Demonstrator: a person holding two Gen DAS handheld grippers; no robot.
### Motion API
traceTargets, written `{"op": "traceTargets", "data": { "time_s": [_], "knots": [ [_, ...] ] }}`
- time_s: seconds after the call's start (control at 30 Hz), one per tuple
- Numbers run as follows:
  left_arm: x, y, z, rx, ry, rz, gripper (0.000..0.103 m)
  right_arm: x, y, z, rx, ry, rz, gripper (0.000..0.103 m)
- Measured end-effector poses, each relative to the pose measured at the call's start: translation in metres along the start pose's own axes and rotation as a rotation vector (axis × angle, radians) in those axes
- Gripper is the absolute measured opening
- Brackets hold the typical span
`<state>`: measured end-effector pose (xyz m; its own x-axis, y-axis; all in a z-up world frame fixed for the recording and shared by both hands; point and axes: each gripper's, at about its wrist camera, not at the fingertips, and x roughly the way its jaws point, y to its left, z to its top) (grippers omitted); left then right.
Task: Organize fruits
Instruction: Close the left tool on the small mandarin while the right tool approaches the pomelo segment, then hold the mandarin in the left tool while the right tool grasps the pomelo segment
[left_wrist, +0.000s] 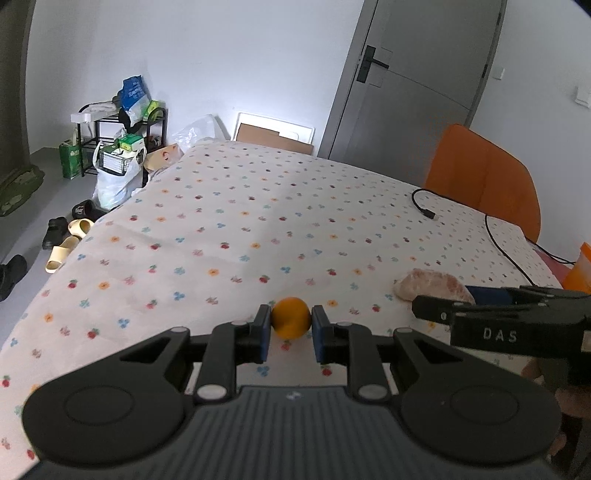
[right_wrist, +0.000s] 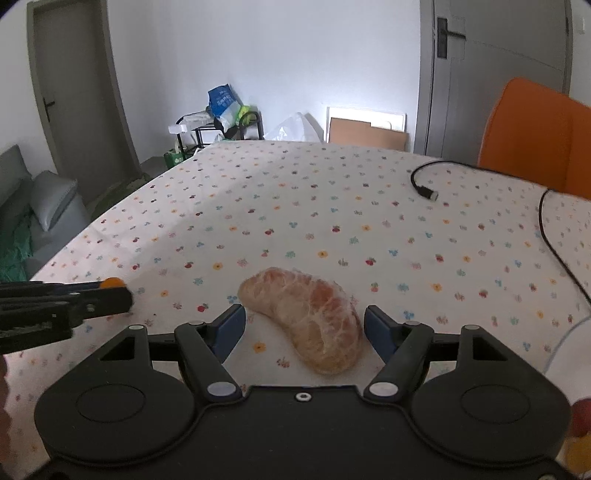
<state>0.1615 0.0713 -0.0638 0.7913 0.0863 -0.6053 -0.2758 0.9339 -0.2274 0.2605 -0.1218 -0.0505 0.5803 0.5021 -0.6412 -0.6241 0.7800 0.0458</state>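
Left gripper (left_wrist: 291, 325) clamped on small orange (left_wrist: 291, 318), just above tablecloth (left_wrist: 221, 229). Right gripper (right_wrist: 303, 325) spread wide, pomelo wedge (right_wrist: 308, 319) lying between fingers, tip toward 10 o'clock. Wedge looks soft, wrapped, slippery: pinch thick middle gently. Orange firm, round, could roll.

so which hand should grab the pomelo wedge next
Right. The right gripper is open with the pomelo wedge lying between its fingers, while the left gripper is shut on the orange.
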Motion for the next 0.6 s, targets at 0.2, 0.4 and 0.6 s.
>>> {"op": "traceTargets", "data": {
  "time_s": [0.2,0.4,0.6],
  "knots": [
    [-0.005,0.002,-0.003,-0.003,-0.003,0.002,0.021,-0.004,0.002,-0.001,-0.024,-0.007,-0.034,0.048],
    [-0.008,0.002,-0.006,-0.006,-0.007,0.004,0.021,-0.015,0.003,-0.008,-0.016,-0.012,-0.014,0.037],
    [-0.009,0.004,-0.008,-0.008,-0.009,0.008,0.021,-0.03,0.014,-0.016,-0.007,0.017,0.051,0.037]
  ]
}}
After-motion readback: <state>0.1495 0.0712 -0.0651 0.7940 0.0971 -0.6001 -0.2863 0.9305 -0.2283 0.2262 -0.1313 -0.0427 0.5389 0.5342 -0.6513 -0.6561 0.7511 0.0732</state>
